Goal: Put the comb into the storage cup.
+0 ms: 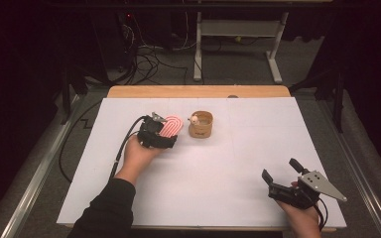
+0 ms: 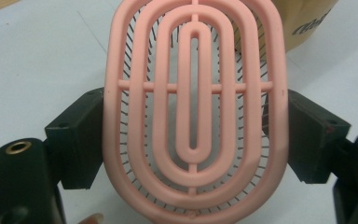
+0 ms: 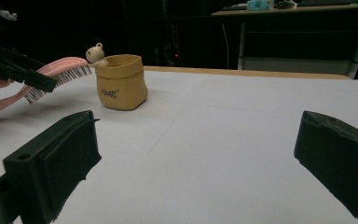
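Note:
My left gripper (image 1: 164,130) is shut on a pink vented hairbrush (image 1: 171,126), held a little above the white table left of centre. In the left gripper view both black fingers (image 2: 77,140) press the sides of the brush head (image 2: 195,116), whose back faces the camera with the bristles pointing down. The brush tip reaches close to a tan pouch (image 1: 201,125) that holds a small pale figure (image 1: 194,119). My right gripper (image 1: 280,168) is open and holds nothing near the front right edge. The right gripper view shows the pouch (image 3: 120,81) and brush (image 3: 56,70) far off.
The white sheet (image 1: 238,148) covers the table, with a wooden strip (image 1: 198,91) along its far edge. Beyond the table are a table frame (image 1: 238,44) and cables (image 1: 149,62) on the dark floor.

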Motion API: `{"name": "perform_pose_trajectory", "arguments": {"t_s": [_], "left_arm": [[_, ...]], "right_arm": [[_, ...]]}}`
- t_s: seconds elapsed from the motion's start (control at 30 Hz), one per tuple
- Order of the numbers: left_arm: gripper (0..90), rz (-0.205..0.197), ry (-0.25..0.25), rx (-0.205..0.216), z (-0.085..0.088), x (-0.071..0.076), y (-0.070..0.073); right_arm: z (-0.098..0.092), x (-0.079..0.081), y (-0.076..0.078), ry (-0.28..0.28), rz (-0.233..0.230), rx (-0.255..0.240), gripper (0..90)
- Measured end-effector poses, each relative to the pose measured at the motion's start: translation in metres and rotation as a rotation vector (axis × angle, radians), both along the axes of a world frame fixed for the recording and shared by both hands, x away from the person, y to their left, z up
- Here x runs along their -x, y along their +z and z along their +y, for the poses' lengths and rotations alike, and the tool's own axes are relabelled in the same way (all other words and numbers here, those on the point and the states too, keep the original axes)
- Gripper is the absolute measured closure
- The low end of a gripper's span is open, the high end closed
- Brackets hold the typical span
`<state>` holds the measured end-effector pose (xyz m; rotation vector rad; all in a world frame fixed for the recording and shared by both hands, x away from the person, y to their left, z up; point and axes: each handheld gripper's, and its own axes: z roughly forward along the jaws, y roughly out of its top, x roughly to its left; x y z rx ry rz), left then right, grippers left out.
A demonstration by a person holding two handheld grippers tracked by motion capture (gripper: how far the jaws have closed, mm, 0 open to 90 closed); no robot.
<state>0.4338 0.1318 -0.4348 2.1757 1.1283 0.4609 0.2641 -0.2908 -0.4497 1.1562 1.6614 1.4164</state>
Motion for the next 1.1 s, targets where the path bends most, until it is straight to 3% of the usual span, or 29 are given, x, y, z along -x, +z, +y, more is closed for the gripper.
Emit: {"name": "perform_pose_trajectory", "arguments": {"t_s": [0.53,1.1], "left_arm": [[18.4,-0.138,0.003,0.112,0.013,0.019,0.010],[18.3,-0.242,-0.002,0.254,0.028,0.040,0.016]], "right_arm": [[0.000,0.000,0.000,-0.002,-0.004,-0.003,0.2],[0.001,0.000,0.000,-0.001,-0.006,0.000,0.2]]}}
